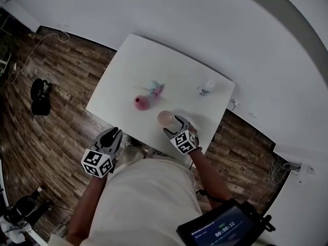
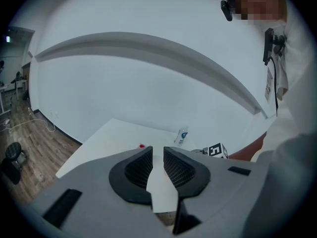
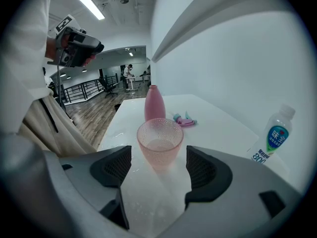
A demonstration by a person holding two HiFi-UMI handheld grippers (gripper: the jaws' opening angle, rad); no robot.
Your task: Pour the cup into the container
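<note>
The right gripper (image 3: 158,156), fingers spread and not touching the translucent pink dimpled cup (image 3: 160,142) on the white desk (image 3: 218,128), should probably advance, clench mid-wall and stay upright toward the pink narrow-necked container (image 3: 154,103); the left gripper (image 2: 157,165) idles, fingers clenched empty.

The clear bottle (image 3: 273,133) at the far right of the table has a white label with a round blue, green and red badge holding two Chinese characters, seemingly 味全, and below it large blue digits 800. In the left gripper view the same label is too small to read. Near the person, a dark device's screen (image 1: 221,228) shows a white timer ending in :12, its middle digits unclear
</note>
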